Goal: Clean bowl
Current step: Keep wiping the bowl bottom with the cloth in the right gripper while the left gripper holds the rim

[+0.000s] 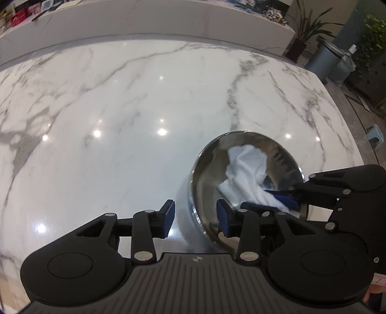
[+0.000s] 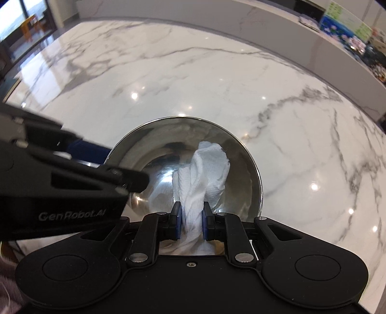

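A shiny steel bowl (image 1: 277,154) (image 2: 149,164) stands on the white marble countertop (image 1: 120,120) (image 2: 241,84). Inside it lies a crumpled white cloth (image 1: 243,169) (image 2: 205,169). My right gripper (image 2: 191,217) (image 1: 272,200) reaches down into the bowl and is shut on the cloth's near end. My left gripper (image 1: 196,218) (image 2: 125,166) is open and straddles the bowl's near-left rim, one finger outside the wall and one inside; its blue pads stand clear of the metal.
A raised marble ledge (image 1: 144,21) runs along the back of the counter, with boxes and colourful items (image 2: 349,36) on it. Off the counter's right edge are potted plants, a grey bin (image 1: 323,58) and a small stool (image 1: 374,135) on the floor.
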The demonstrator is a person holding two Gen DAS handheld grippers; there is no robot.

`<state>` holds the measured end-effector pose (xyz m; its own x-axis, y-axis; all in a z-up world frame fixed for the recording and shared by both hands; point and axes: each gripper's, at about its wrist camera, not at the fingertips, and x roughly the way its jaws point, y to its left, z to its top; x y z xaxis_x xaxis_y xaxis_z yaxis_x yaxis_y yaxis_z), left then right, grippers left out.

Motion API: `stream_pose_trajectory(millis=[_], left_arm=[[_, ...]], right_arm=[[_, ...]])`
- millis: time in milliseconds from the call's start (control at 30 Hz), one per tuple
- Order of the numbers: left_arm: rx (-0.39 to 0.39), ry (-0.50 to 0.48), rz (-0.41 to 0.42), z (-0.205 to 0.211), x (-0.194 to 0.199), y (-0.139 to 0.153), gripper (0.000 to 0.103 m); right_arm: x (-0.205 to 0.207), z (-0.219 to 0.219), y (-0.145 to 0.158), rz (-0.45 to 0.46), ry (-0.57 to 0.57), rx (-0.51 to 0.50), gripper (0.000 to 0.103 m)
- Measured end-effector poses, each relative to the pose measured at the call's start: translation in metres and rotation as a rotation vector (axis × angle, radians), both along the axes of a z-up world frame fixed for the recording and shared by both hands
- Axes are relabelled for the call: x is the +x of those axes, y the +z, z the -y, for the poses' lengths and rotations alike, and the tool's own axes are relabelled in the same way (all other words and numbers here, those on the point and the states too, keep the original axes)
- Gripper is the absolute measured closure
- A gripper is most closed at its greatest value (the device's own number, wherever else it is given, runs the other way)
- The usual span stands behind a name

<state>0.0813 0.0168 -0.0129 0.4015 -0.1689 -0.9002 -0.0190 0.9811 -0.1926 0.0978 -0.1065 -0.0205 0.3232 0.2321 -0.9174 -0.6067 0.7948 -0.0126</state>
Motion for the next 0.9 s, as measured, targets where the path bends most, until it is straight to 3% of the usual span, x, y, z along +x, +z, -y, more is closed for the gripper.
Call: stream_pose_trajectory(millis=[267, 400, 533, 667, 800, 900], left_arm=[[-0.04, 0.013, 0.021, -0.0024, -0.0016, -0.0051, 0.063], [-0.052, 0.023, 0.027, -0.0041, -0.0036, -0.0056, 0.053], [-0.062, 0.055, -0.002, -0.0079, -0.0051, -0.0055, 0.052], [-0.06, 0.046, -0.009, -0.0088, -0.0052, -0.0064, 0.073], [-0.058, 0.016, 0.003, -0.0061, -0.0044, -0.0056, 0.082], [-0.004, -0.017, 0.031, -0.0024, -0.0028, -0.0028, 0.082]], right_arm=[[0.001, -0.001, -0.0003, 0.008, -0.008, 0.0, 0.088], [0.0006, -0.001, -0.0009, 0.011, 0.0, -0.002, 0.088], [-0.0005, -0.0024, -0.0007, 0.016, 0.009, -0.01, 0.088], [0.0, -0.0018, -0.0002, 0.015, 0.015, -0.009, 0.088], [-0.0013, -0.0037, 0.0003, 0.022, 0.055, -0.032, 0.088], [-0.0049, -0.008, 0.001, 0.039, 0.115, -0.078, 0.088]])
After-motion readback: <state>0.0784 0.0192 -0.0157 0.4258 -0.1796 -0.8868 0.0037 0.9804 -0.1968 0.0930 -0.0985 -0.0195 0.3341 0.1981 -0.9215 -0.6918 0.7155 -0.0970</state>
